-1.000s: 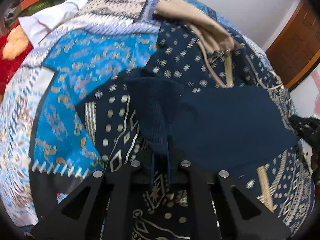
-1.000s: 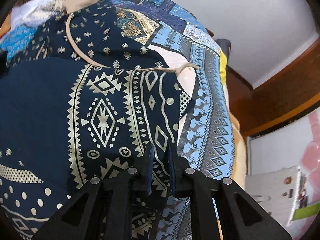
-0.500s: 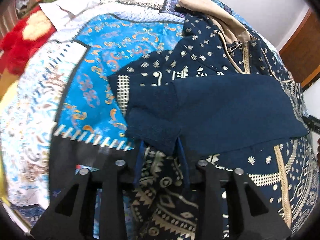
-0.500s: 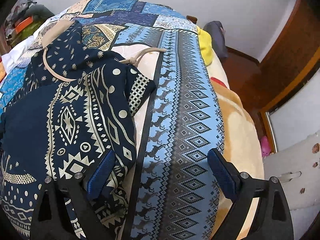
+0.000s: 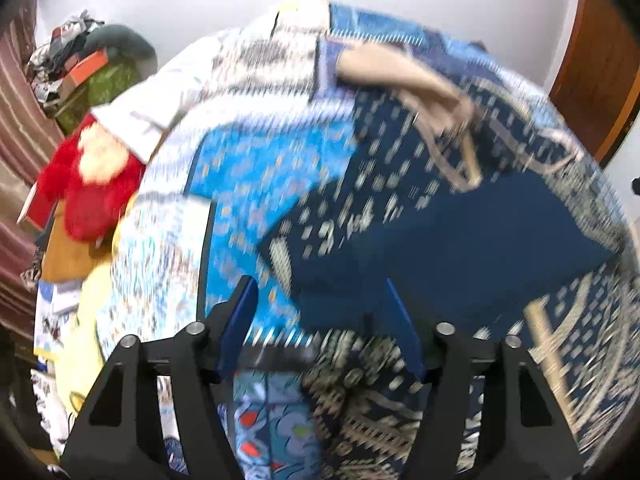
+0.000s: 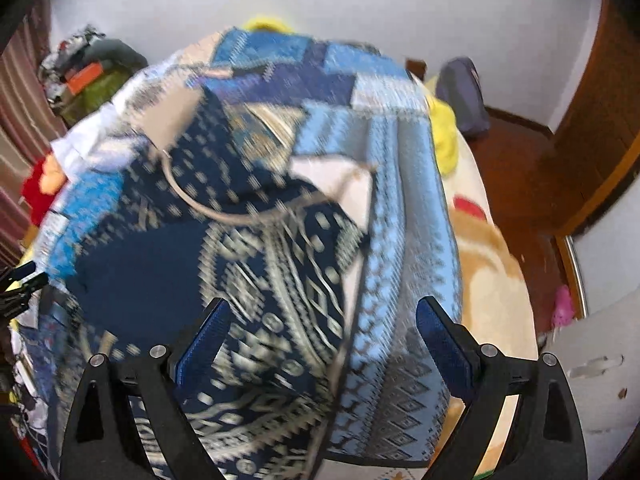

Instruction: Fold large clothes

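Note:
A large navy hooded garment (image 5: 460, 240) with cream patterns and a tan hood lining lies folded on a blue patchwork bedspread (image 5: 248, 184). The picture is blurred by motion. My left gripper (image 5: 322, 316) hovers above the garment's near left edge. Its jaws are opening and the pads touch no cloth. In the right wrist view the same garment (image 6: 240, 280) fills the lower left. My right gripper (image 6: 322, 336) stands wide open above the garment's right edge and the bedspread (image 6: 404, 240), holding nothing. The left gripper's fingertips (image 6: 18, 280) show at the far left.
A red plush toy (image 5: 92, 192) and a heap of belongings (image 5: 80, 68) lie left of the bed. On the right are a yellow pillow (image 6: 444, 136), a grey bag (image 6: 460, 96), an orange blanket (image 6: 488, 272), wooden floor and a brown door (image 6: 592, 128).
Both grippers let go of the garment, opened and rose away from the bed. The navy sleeve that the left one held now lies flat on the garment.

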Demonstrator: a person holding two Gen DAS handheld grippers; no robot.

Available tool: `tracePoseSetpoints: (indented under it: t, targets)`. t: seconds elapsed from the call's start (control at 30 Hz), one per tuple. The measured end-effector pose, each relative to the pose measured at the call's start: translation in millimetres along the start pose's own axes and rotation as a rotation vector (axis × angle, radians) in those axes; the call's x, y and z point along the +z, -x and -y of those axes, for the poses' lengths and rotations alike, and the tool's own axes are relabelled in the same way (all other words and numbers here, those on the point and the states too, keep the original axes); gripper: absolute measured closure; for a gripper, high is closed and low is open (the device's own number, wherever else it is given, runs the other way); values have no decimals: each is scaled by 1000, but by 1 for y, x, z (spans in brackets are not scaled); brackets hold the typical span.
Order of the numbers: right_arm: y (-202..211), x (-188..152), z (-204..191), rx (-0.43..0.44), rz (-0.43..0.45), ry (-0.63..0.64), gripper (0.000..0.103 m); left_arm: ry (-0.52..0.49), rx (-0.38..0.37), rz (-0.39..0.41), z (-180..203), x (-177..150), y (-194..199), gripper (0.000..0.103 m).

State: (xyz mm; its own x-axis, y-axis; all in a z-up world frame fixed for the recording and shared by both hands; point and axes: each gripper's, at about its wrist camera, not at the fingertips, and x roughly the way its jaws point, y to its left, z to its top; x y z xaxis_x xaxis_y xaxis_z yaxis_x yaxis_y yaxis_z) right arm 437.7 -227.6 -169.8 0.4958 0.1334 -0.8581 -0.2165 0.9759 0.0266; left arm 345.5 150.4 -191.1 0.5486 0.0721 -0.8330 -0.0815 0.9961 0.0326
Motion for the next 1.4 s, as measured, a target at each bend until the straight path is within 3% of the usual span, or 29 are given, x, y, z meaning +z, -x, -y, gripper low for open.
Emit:
tracePoseSetpoints:
  t: [0.3,0.43,0.67,1.0,1.23,1.33,1.4]
  targets:
    - [28,74,-43,108,130,27,9,8,-28,135,21,89,6,9]
    - [13,105,-62,142,149,29,6,23,-28,130,23,121,-16,8]
    - [-63,150,-82,197,60,-31,6,88,-74,41,14,155,-86,8]
    - [-191,187,-113,241,-102,-110,6,142,-138,-82,13,174,-177,8]
    - [-216,211,-140,222,-50,-51,6,201,-179,-57,14,187,-203,8]
    - [-224,214,-160,135,-30,57,25,183,-182,-32,19,192,-205,18]
    - [-227,211,-171,73,-7,130,47,166,-203,-19,23,193,-205,41]
